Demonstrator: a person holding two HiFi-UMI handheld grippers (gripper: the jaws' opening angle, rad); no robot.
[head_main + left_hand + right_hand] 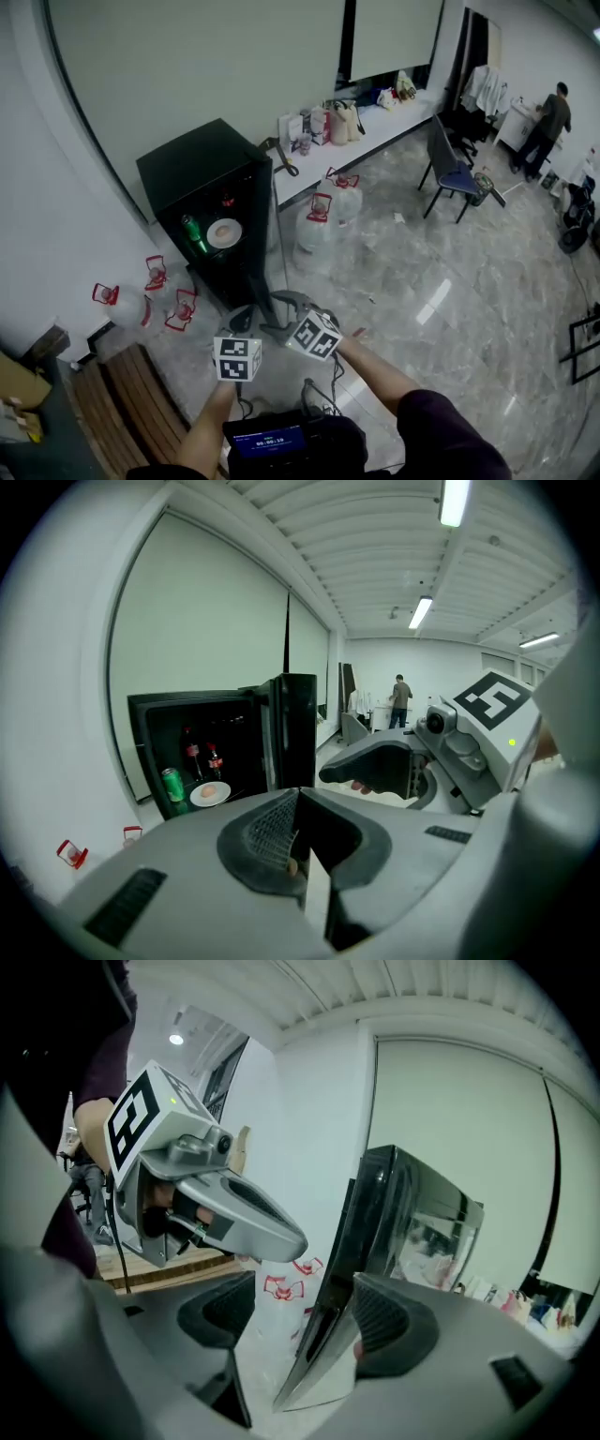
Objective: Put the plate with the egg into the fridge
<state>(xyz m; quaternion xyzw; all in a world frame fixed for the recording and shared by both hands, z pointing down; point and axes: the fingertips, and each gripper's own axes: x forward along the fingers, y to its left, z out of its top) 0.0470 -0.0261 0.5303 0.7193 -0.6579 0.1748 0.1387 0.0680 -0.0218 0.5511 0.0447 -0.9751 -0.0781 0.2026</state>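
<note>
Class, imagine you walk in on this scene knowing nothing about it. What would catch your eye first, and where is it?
The black fridge stands open against the wall, with a plate carrying an egg inside it, next to a green can. Close by, the right gripper has its jaws apart around the edge of the fridge door, while the left gripper has its jaws shut together.

The fridge point(202, 173) is black, and its door point(375, 1232) is a glossy panel that mirrors the room. The floor point(450, 281) is polished stone-look tile with bright glare. The left tool point(298, 847) and right tool point(298, 1330) have matt grey plastic shells with dark, ribbed pads point(267, 832). The plate point(224, 232) is smooth glossy white, and the can point(194, 234) beside it is shiny green metal. The jugs point(317, 230) are cloudy plastic. The slats point(117, 398) look like brown wood.
</note>
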